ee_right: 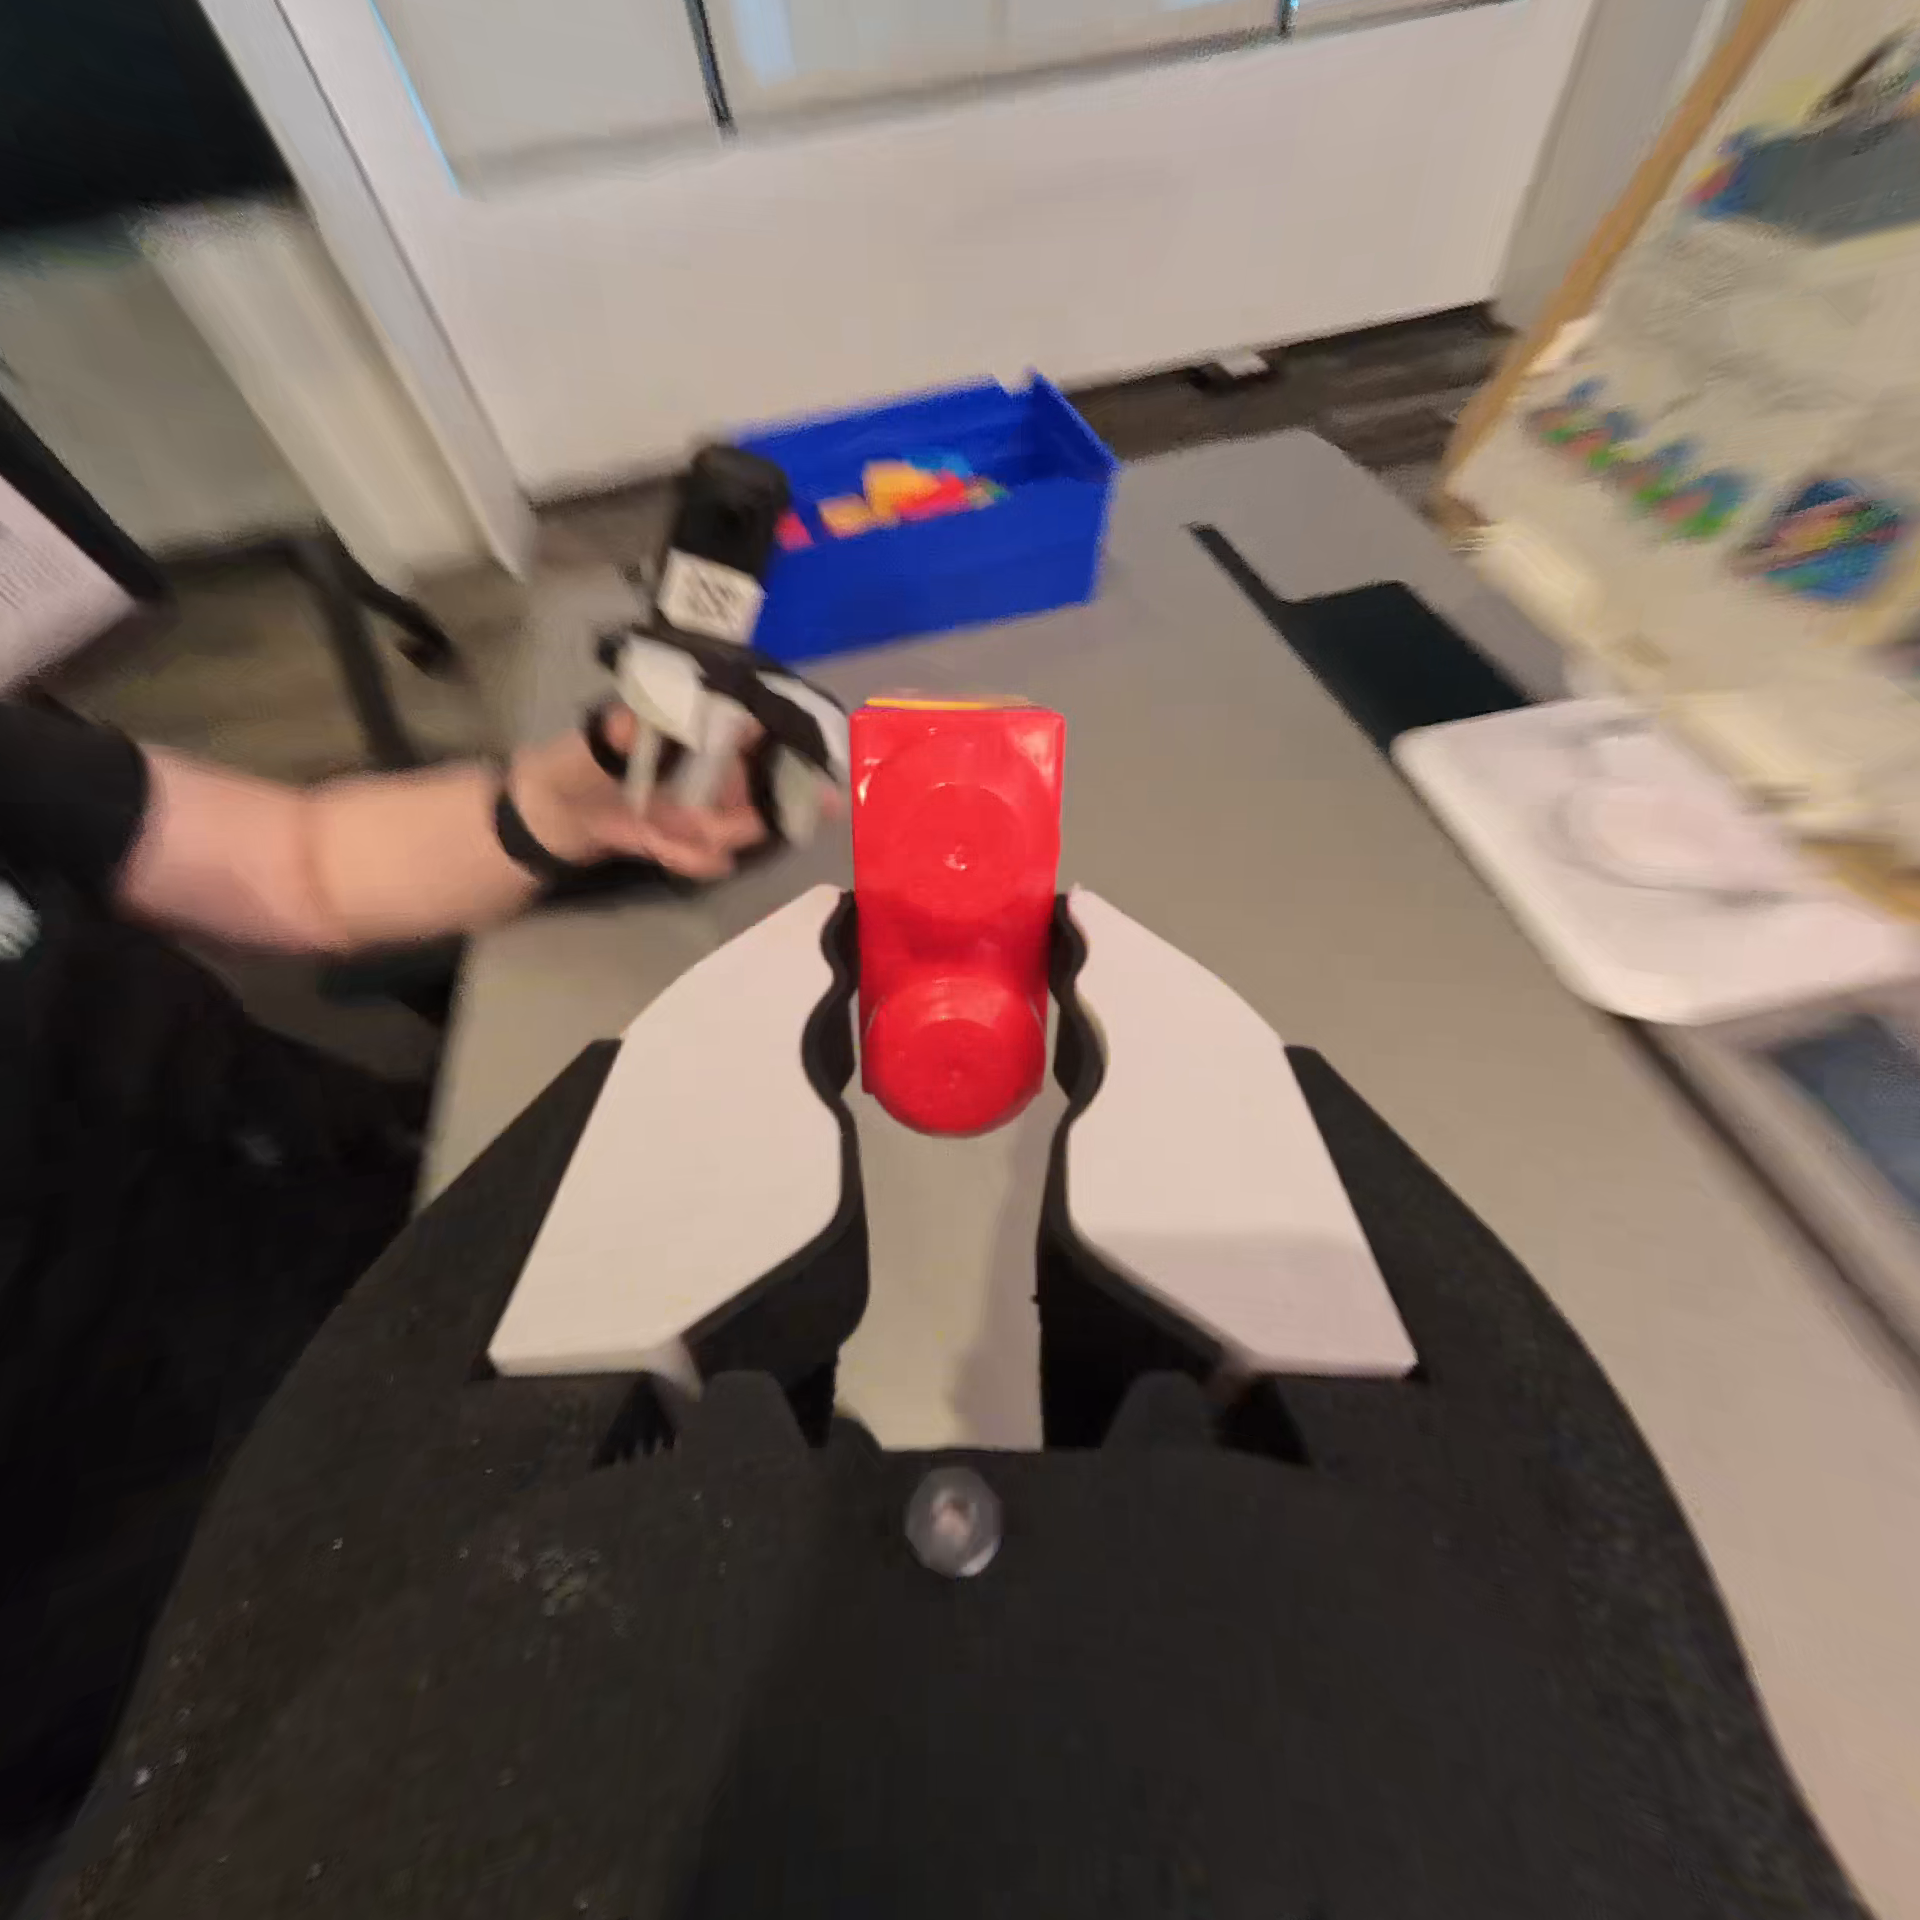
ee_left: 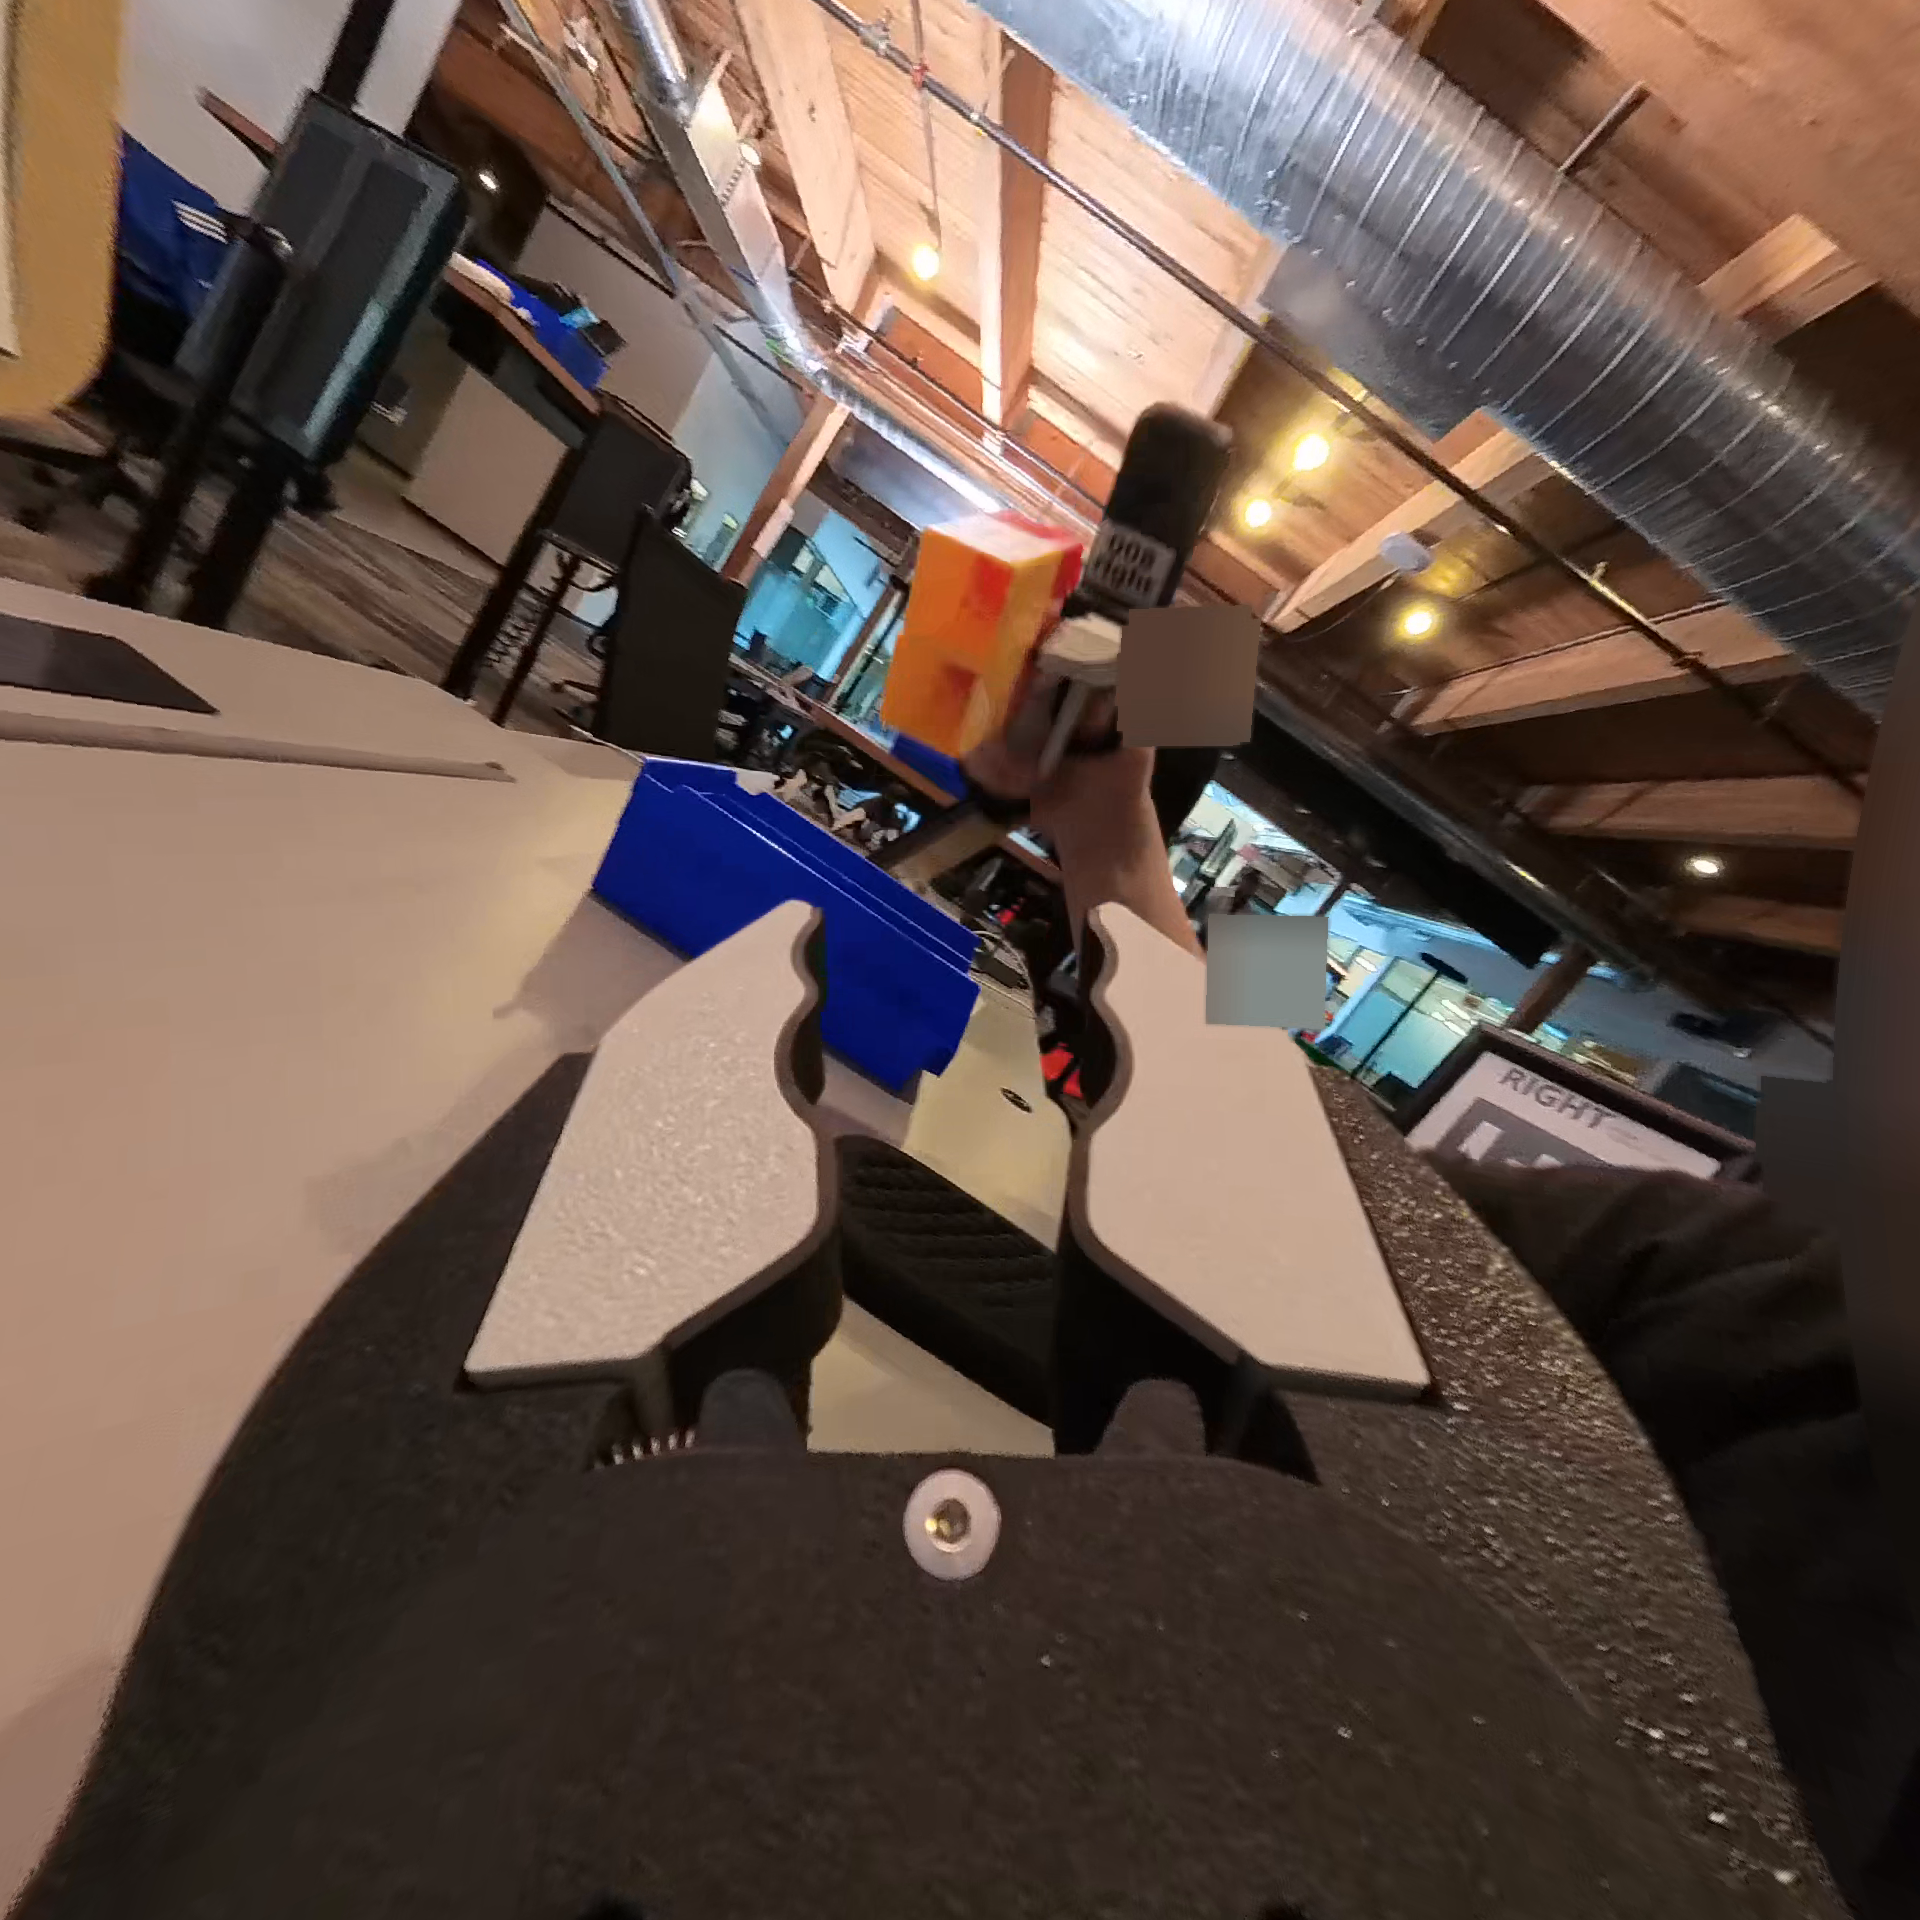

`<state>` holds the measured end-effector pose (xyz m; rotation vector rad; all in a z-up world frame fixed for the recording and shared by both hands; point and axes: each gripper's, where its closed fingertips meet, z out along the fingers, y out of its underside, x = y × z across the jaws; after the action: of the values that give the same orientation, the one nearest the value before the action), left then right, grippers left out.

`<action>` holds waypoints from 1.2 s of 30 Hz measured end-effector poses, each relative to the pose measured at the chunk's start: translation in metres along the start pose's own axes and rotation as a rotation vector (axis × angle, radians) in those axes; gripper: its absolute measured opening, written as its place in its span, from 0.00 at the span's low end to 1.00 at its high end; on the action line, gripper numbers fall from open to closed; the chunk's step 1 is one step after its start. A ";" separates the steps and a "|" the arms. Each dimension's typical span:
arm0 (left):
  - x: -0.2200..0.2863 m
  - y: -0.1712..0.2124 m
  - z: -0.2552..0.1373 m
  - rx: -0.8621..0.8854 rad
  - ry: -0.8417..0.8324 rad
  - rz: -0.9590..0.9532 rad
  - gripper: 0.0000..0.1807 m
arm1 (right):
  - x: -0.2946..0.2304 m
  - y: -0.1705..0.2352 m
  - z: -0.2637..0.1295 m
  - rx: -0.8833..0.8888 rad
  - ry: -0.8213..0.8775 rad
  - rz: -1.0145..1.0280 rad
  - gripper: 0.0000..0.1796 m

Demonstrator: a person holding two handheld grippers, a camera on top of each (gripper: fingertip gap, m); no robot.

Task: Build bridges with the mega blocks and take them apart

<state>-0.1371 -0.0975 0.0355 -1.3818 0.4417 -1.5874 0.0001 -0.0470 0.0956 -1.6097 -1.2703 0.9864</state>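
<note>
Blocks [ee_right: 956, 914], red on the near face with yellow behind, sit clamped between the right gripper's [ee_right: 956, 935] fingertips, held in the air above the grey table [ee_right: 1299, 831]. The left gripper [ee_left: 951, 971] has its fingers parted and empty. Beyond it a blue bin [ee_right: 935, 582] holds more blocks.

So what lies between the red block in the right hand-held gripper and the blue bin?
Only bare grey table in the right wrist view, between the red block and the blue bin. The left hand-held gripper sits off to the side.
</note>
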 end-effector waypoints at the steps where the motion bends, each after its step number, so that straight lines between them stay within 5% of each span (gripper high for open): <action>1: 0.002 0.001 0.001 -0.004 0.012 -0.001 0.25 | 0.013 0.001 -0.032 -0.085 0.048 -0.112 0.20; 6: 0.025 0.004 0.009 -0.039 0.085 0.059 0.24 | 0.093 0.050 -0.174 -0.458 0.231 -0.149 0.19; 11: 0.035 -0.001 0.011 -0.051 0.074 0.106 0.24 | 0.155 0.150 -0.230 -0.783 0.290 -0.064 0.20; 19: 0.037 -0.019 -0.006 0.039 -0.028 0.134 0.24 | 0.194 0.243 -0.220 -0.979 0.143 -0.080 0.20; 36: 0.031 -0.026 -0.007 0.057 -0.083 0.148 0.21 | 0.227 0.280 -0.193 -1.063 0.048 -0.223 0.20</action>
<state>-0.1510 -0.1125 0.0710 -1.3355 0.4354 -1.4067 0.3099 0.1110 -0.1200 -2.1351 -2.0576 0.0632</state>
